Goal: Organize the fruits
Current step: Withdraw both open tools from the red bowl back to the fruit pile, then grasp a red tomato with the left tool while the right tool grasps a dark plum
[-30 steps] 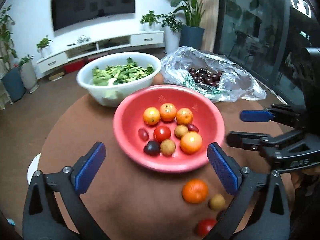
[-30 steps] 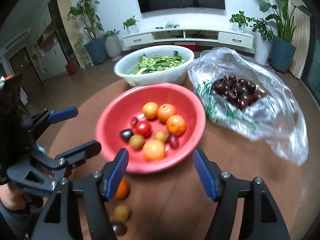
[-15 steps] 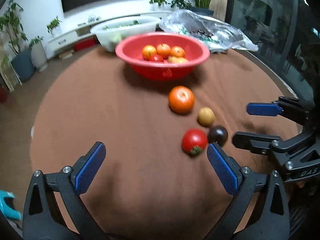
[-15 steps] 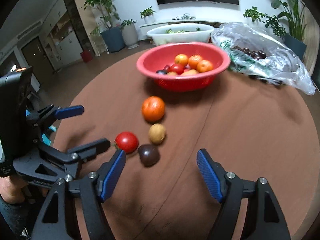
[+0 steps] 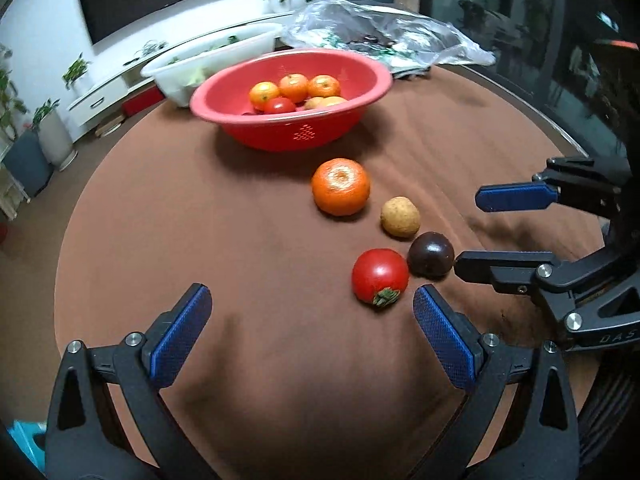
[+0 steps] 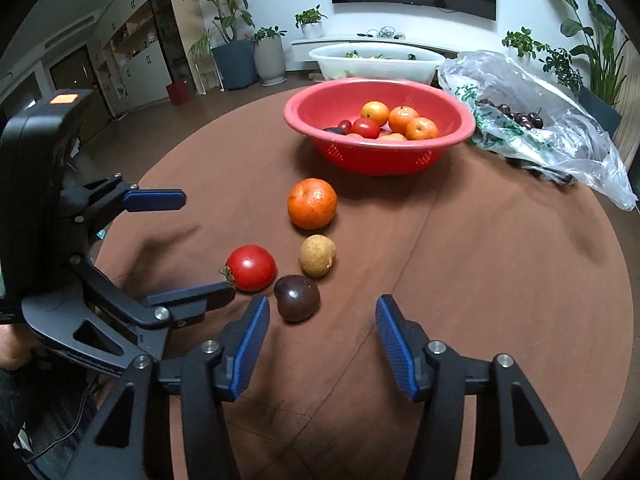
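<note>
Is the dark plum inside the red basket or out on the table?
Out: the dark plum lies on the brown table, near the red basket.

On the brown table (image 6: 500, 264) you have four loose fruits: one orange (image 6: 312, 209), one tomato (image 6: 251, 268), one tan round fruit (image 6: 317, 255) and one dark plum (image 6: 297, 298). You have two basins, one red basin (image 6: 380, 152) and one white basin (image 6: 376, 65), and one plastic bag (image 6: 532, 120).
</note>
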`<action>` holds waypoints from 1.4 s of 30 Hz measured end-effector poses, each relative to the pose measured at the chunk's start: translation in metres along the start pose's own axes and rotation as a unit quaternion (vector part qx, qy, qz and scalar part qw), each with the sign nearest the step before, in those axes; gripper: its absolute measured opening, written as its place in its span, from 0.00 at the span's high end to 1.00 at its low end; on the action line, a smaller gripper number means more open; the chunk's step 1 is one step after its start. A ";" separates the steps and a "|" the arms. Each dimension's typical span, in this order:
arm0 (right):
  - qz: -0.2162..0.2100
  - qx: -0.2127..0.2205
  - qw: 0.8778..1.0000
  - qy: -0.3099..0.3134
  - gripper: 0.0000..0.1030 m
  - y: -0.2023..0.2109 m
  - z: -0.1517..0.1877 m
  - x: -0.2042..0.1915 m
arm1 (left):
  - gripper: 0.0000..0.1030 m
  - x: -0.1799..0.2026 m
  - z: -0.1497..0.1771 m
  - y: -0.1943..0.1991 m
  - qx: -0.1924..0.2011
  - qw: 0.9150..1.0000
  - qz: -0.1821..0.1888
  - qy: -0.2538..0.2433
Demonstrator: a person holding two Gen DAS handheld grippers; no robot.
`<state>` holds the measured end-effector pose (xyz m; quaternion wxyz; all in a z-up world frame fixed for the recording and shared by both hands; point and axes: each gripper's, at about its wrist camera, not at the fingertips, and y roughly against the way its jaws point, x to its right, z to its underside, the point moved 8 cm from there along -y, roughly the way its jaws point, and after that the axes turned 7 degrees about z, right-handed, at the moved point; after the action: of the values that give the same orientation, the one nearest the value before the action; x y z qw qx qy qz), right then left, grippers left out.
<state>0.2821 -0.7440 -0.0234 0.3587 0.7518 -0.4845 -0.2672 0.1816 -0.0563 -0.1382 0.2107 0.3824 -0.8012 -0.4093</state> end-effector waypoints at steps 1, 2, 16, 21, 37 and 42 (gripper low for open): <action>0.000 0.000 1.000 0.001 0.42 0.000 0.000 0.000 | 0.01 0.001 -0.002 -0.003 -0.003 1.000 0.002 -0.004; 0.001 0.000 1.000 0.004 0.42 0.001 0.001 0.001 | 0.01 0.002 -0.004 -0.006 -0.005 1.000 0.005 -0.009; 0.002 -0.015 1.000 0.020 0.43 -0.001 0.007 0.003 | 0.65 0.017 -0.009 -0.026 -0.033 0.996 0.073 -0.024; -0.006 -0.023 0.999 0.029 0.44 -0.004 0.009 -0.002 | 0.72 0.023 -0.010 -0.026 -0.037 0.996 0.083 -0.026; -0.024 -0.042 0.996 0.069 0.56 -0.023 -0.001 -0.025 | 0.72 0.010 -0.001 -0.007 -0.016 0.995 0.095 0.026; -0.022 -0.050 0.995 0.080 0.58 -0.030 -0.002 -0.029 | 0.72 0.006 0.004 -0.004 -0.012 0.995 0.095 0.034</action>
<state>0.2884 -0.7085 -0.0450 0.4278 0.7622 -0.4238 -0.2378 0.1764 -0.0605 -0.1435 0.2808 0.3156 -0.8211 -0.3838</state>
